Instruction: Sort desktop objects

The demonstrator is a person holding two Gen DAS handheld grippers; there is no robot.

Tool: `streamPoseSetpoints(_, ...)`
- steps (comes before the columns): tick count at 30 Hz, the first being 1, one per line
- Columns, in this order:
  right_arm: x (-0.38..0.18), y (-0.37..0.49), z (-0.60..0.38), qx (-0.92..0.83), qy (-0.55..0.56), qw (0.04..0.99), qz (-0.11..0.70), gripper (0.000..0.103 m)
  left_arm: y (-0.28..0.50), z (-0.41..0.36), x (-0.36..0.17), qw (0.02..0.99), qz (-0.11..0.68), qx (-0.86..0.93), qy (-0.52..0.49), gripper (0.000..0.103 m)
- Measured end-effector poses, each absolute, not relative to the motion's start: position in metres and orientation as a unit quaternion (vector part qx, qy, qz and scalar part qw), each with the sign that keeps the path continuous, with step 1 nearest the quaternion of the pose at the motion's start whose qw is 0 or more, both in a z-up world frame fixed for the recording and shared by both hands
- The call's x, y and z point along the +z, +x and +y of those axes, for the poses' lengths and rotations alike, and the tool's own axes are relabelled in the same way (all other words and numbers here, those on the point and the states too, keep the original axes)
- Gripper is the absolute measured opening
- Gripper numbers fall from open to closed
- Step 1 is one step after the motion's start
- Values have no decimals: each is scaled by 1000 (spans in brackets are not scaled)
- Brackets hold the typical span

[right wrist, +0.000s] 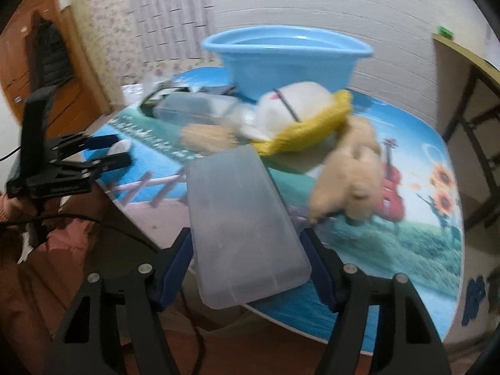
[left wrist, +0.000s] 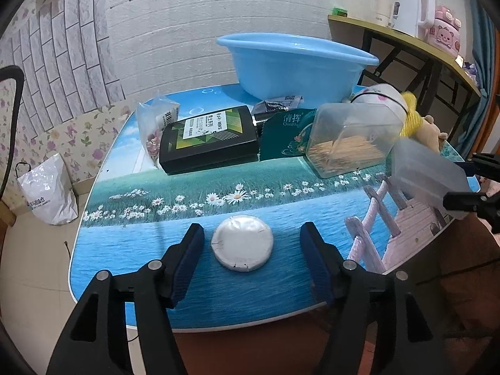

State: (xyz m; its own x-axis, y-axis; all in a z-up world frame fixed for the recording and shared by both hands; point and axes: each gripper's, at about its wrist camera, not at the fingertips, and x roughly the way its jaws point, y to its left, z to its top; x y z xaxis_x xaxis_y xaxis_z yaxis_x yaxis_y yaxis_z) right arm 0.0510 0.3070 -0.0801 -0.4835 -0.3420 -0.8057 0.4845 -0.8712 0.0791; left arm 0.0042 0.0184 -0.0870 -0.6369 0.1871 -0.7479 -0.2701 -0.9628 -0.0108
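While parted over the near table edge, left gripper straddling round white foil-wrapped disc; blue pads clear of disc on both sides, nothing pinched. Disc flat on printed blue tabletop, just short of daisy strip.

Right gripper clamped on frosted translucent rectangular plastic case; pads pressed to both long sides near its close end, case tilted, far end raised toward the clutter. Same case seen from left wrist view at right edge, held between black fingers, off the table surface. Right wrist view smeared by motion.

Mid-table, left to right: clear plastic bag of small items; flat black box with green and white label lying beside it; dark green packet with pale lettering partly under clear plastic jar of wooden toothpicks, jar on its side. Behind jar, white soft toy with yellow knitted trim; beige plush animal slumped next to it, touching yellow trim.

Light blue plastic basin upright at far table edge by the wall, interior not visible enough to tell contents.

White plastic carrier bag on floor left of table.
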Motion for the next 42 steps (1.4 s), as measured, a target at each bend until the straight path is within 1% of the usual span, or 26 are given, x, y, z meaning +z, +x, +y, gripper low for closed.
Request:
streamPoseSetpoints(3, -81, 48, 310, -863, 449, 221, 72, 68, 4, 17, -88, 122, 48, 904, -408, 70)
streamPoseSetpoints(8, -83, 47, 303, -863, 448, 223, 72, 68, 5, 18, -90, 121, 46, 903, -409, 87)
streamPoseSetpoints(12, -86, 48, 298, -859, 452, 229, 78, 69, 4, 19, -92, 125, 46, 904, -407, 93)
streamPoseSetpoints(14, -90, 47, 294, -857, 455, 228, 82, 69, 5, 20, -94, 126, 46, 903, -407, 99)
streamPoseSetpoints(16, -92, 48, 291, -862, 446, 222, 94, 70, 4, 20, -95, 127, 46, 903, -408, 102)
streamPoseSetpoints(18, -94, 48, 288, -866, 439, 218, 98, 72, 5, 20, -95, 128, 46, 904, -406, 102)
streamPoseSetpoints(21, -96, 46, 286, -865, 442, 220, 96, 87, 6, 20, -95, 129, 46, 904, -404, 102)
streamPoseSetpoints(23, -98, 45, 281, -862, 444, 225, 99, 100, 6, 20, -95, 129, 45, 904, -405, 102)
streamPoseSetpoints(25, -99, 45, 277, -862, 444, 225, 99, 103, 6, 20, -95, 129, 45, 904, -405, 102)
streamPoseSetpoints(34, -99, 45, 279, -866, 437, 221, 94, 103, 8, 20, -96, 127, 43, 906, -401, 102)
streamPoseSetpoints(36, -98, 46, 280, -868, 437, 216, 93, 100, 9, 20, -96, 127, 43, 906, -401, 102)
streamPoseSetpoints(37, -97, 46, 281, -870, 435, 211, 92, 95, 9, 19, -96, 128, 42, 907, -399, 99)
streamPoseSetpoints(38, -95, 46, 282, -872, 434, 207, 89, 85, 11, 19, -95, 132, 43, 908, -395, 90)
streamPoseSetpoints(39, -94, 46, 283, -873, 434, 203, 87, 80, 12, 20, -94, 133, 45, 909, -393, 86)
streamPoseSetpoints(40, -93, 45, 284, -874, 435, 200, 85, 74, 14, 20, -93, 136, 46, 910, -390, 79)
streamPoseSetpoints(41, -93, 45, 285, -873, 436, 201, 81, 74, 15, 21, -92, 138, 47, 910, -388, 74)
streamPoseSetpoints(42, -93, 45, 285, -873, 438, 202, 79, 74, 16, 21, -92, 140, 49, 910, -386, 72)
